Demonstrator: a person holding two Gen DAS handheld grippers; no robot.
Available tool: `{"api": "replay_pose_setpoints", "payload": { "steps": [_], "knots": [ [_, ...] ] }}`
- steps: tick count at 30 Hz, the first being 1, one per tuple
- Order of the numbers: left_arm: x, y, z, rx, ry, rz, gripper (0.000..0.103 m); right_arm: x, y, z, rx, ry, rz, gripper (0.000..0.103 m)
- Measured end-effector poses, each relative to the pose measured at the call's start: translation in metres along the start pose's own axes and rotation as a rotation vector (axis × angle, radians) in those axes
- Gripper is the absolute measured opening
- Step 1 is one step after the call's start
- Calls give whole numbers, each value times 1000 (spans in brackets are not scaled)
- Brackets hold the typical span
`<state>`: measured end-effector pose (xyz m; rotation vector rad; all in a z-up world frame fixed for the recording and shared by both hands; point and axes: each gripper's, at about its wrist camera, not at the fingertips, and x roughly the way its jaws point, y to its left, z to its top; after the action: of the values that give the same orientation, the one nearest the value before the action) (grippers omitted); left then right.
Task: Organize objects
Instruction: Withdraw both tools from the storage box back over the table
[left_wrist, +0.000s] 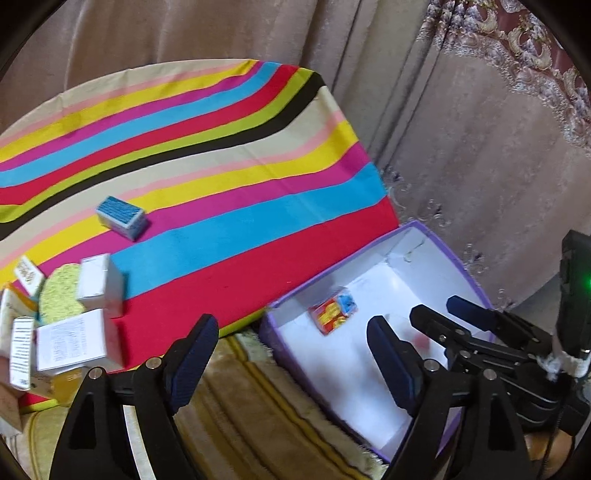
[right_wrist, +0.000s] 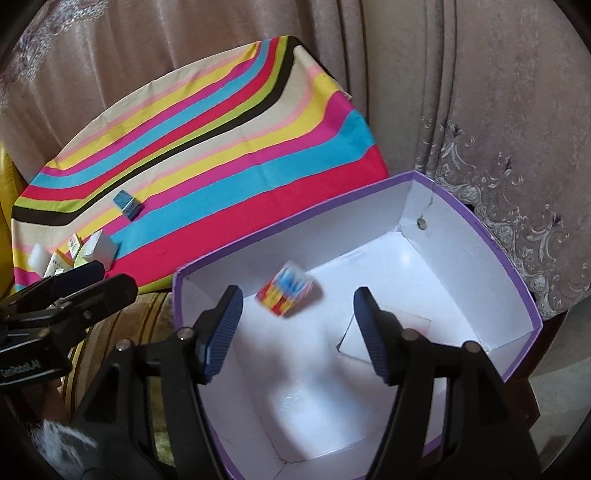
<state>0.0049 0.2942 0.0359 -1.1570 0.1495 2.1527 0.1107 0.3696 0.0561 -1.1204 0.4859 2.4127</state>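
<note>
Both my grippers, left (left_wrist: 291, 360) and right (right_wrist: 297, 334), hung released over the box (right_wrist: 517, 284); the blurred carton (right_wrist: 286, 293) risked tumbling askew.

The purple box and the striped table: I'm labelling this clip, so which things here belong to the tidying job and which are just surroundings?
Part of the job:
- purple box
- colourful small box inside it
- blue box alone on the cloth
- white boxes clustered at the table's near edge
- green sponge

Just there:
- striped tablecloth
- beige curtains
- yellowish rug
</note>
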Motion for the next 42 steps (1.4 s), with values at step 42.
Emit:
{"api": "replay_pose_setpoints", "payload": {
  "steps": [42],
  "knots": [
    [-140,221,-56,-387,-217,350,74,20,212,13,-363,32,153,94]
  ]
}}
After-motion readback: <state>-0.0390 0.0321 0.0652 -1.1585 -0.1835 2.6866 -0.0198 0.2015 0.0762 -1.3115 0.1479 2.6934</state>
